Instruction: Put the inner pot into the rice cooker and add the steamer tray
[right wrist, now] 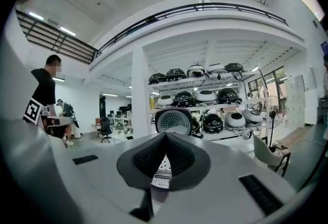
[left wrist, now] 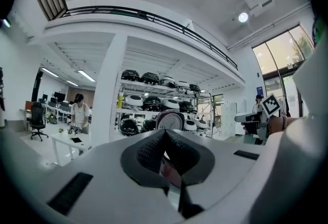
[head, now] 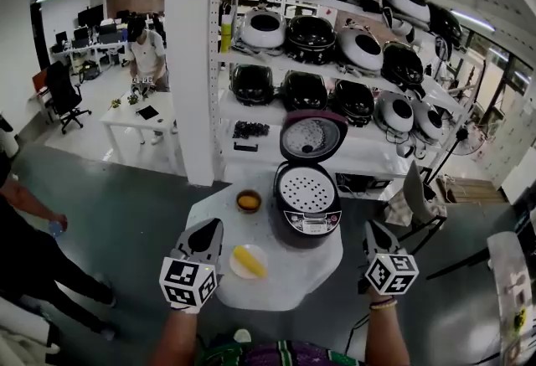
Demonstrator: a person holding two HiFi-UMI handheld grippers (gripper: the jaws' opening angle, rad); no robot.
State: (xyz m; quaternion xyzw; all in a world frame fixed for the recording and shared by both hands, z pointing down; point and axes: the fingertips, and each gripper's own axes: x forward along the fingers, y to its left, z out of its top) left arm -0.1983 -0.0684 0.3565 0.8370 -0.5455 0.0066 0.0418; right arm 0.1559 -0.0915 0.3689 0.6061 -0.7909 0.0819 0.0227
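Observation:
The dark rice cooker (head: 306,218) stands open on the round white table (head: 289,280), its lid (head: 311,136) tipped up. A white perforated steamer tray (head: 306,188) lies in its mouth; the inner pot below is hidden. My left gripper (head: 212,227) hovers at the table's near left, shut and empty. My right gripper (head: 373,228) hangs off the table's right edge, shut and empty too. In the left gripper view the shut gripper (left wrist: 165,134) points level at the lid (left wrist: 170,120). In the right gripper view the gripper (right wrist: 165,138) faces the lid (right wrist: 173,121), with the tray (right wrist: 163,165) below.
A small bowl (head: 249,202) with something orange sits left of the cooker. A white plate (head: 249,261) with a yellow cob lies near the front. White shelves (head: 335,63) full of rice cookers and a white pillar (head: 191,54) stand behind. A person (head: 149,59) works far left; a chair (head: 416,197) stands right.

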